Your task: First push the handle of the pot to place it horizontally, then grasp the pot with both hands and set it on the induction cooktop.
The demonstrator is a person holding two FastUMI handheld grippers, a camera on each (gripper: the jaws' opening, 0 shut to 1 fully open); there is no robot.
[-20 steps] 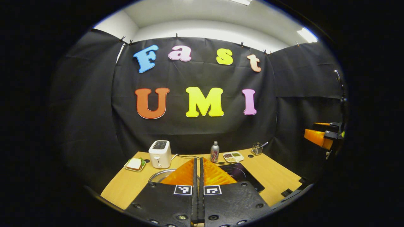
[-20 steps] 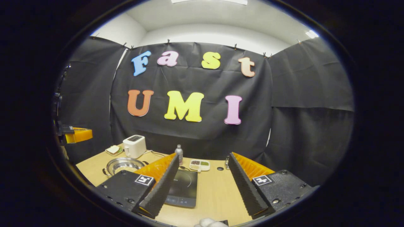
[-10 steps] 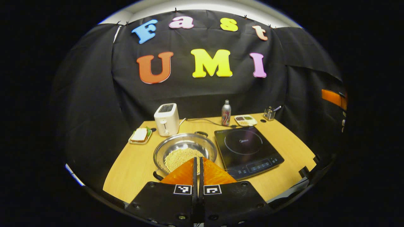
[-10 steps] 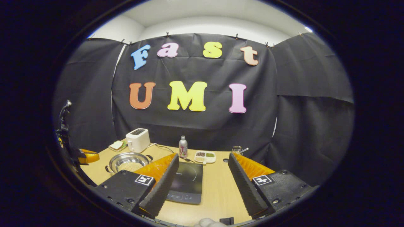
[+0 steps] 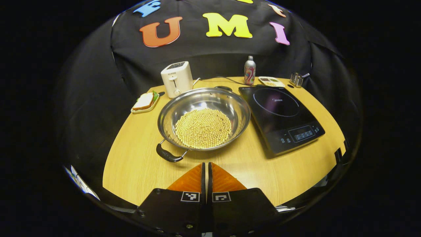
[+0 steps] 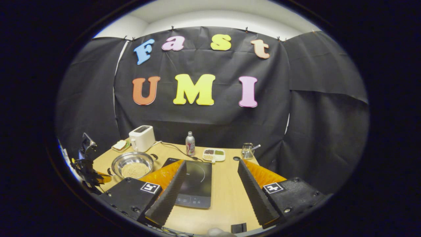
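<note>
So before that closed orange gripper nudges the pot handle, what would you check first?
1. Left gripper closed for pushing: ok.
2. Near black handle in front of it, nothing between: ok.
3. Pot flat on the table, beans inside: ok.
4. Induction cooktop surface bare: ok.
5. Right gripper open, back from the pot: ok.
6. Cooktop switched off: cannot tell.

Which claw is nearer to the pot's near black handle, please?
Left. The left claw hangs just short of the black handle; the right claw sits farther off, over the induction cooktop.
</note>
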